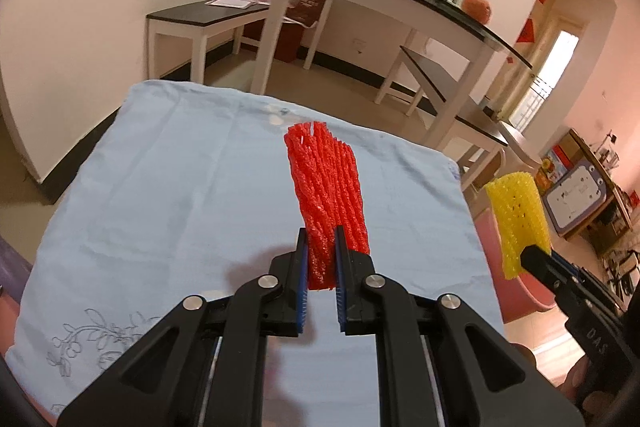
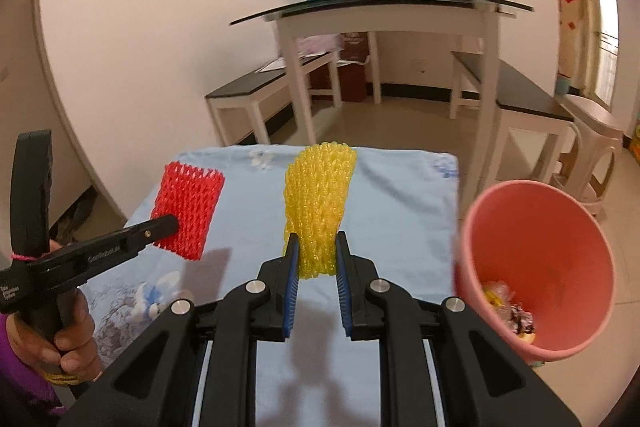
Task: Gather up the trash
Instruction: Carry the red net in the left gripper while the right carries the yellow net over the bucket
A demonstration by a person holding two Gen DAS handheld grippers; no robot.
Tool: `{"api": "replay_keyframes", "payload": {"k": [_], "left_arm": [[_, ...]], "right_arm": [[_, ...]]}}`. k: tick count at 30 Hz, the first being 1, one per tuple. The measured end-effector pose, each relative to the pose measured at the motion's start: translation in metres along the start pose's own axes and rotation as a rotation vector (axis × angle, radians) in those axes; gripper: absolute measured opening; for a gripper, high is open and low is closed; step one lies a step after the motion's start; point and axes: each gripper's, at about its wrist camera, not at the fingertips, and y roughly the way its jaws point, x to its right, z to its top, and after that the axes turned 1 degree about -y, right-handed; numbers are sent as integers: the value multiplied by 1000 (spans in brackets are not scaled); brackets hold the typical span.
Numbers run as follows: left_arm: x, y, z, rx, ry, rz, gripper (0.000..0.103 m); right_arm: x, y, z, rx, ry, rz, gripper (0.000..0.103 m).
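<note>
My left tool (image 1: pixel 321 259) grips the red foam net (image 1: pixel 326 183), my right tool (image 2: pixel 316 255) the yellow foam net (image 2: pixel 320 195), both above the table (image 2: pixel 400 211). Risk: the shallow end-grips slip short of the pink bin (image 2: pixel 536 267).

Red foam net (image 1: pixel 326 195) and yellow foam net (image 2: pixel 320 203), both upright above the blue cloth (image 1: pixel 160 187).
</note>
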Motion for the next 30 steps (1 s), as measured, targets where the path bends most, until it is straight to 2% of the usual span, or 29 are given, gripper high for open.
{"api": "replay_keyframes", "payload": {"k": [7, 22, 30], "left_arm": [[37, 8, 2, -1, 37, -45, 11], [143, 26, -3, -1, 238, -154, 11], [192, 51, -12, -59, 298, -222, 11]], "right_arm": [[42, -20, -4, 37, 63, -76, 16], [144, -62, -28, 86, 242, -254, 17], [179, -66, -43, 76, 297, -296, 17]]}}
